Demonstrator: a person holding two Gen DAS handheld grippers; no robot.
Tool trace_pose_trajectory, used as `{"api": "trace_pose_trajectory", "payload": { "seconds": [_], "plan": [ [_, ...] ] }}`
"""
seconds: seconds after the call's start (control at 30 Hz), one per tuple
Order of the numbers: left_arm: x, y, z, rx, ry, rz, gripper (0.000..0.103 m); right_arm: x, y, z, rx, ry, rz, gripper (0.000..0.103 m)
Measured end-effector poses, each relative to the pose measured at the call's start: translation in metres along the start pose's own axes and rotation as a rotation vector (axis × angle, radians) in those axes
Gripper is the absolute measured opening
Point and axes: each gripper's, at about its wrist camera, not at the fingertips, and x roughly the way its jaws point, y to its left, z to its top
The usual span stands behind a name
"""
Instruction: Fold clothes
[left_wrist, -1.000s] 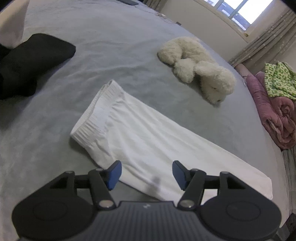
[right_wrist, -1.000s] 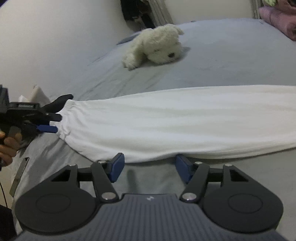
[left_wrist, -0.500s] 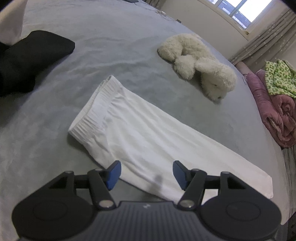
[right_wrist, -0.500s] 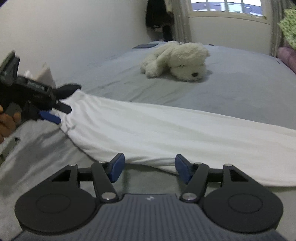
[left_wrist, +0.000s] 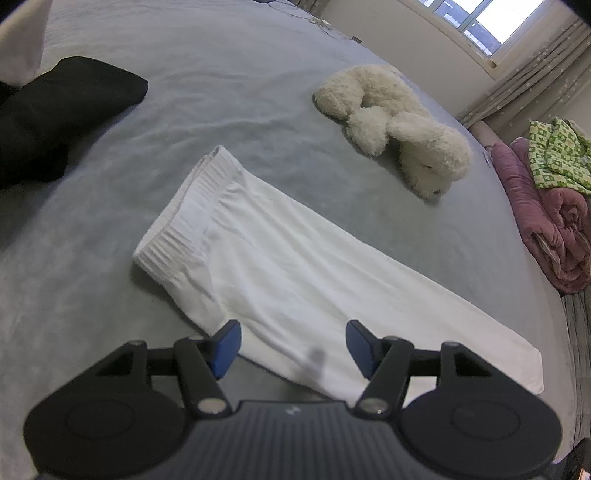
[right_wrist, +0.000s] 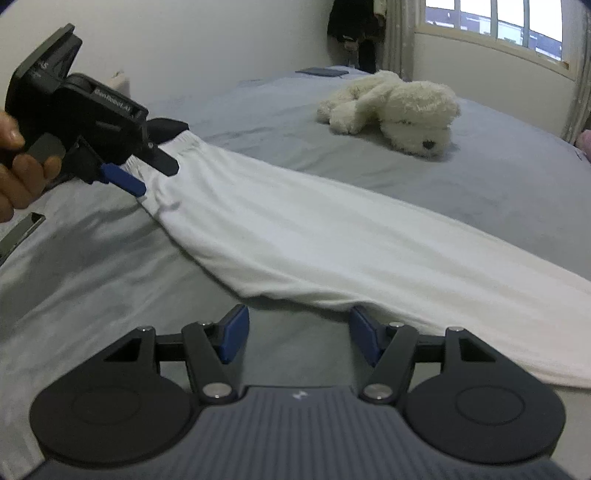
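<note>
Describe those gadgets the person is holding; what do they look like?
Each gripper is black plastic: the left gripper and right gripper have two round discs, a ribbed grey centre with a small white logo, silver screws and blue finger pads. A bare hand holds one.

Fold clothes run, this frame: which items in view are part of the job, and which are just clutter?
In the job:
- white trousers, laid flat on the bed
- left gripper, open
- right gripper, open

Lying about:
- white plush dog
- black garment; may be next, cannot tell
- pink quilt
- green patterned cloth
</note>
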Motion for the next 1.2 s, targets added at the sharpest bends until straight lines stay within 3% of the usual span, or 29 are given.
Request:
{"api": "trace_pose_trajectory", "payload": {
  "seconds": [0.23, 0.37, 0.7, 0.87, 1.2],
  "plan": [
    [0.000, -0.001, 0.000, 0.002, 0.002, -0.005, 0.065, 0.000, -0.011, 0.011, 0.173, -0.007, 0.106, 0.066],
    [0.000, 0.000, 0.000, 0.001, 0.001, -0.005, 0.065, 0.003, -0.007, 0.024, 0.125, -0.043, 0.104, 0.066],
    [0.000, -0.001, 0.002, -0.003, 0.000, -0.004, 0.065, 0.019, 0.004, 0.028, 0.016, -0.028, 0.131, 0.066],
    [0.002, 0.000, 0.002, 0.000, 0.006, -0.003, 0.065, 0.026, 0.017, 0.039, -0.143, 0.017, 0.087, 0.066],
    [0.001, -0.001, 0.001, -0.003, 0.003, -0.005, 0.066, 0.041, 0.038, 0.046, -0.305, 0.098, 0.140, 0.068]
  ]
}}
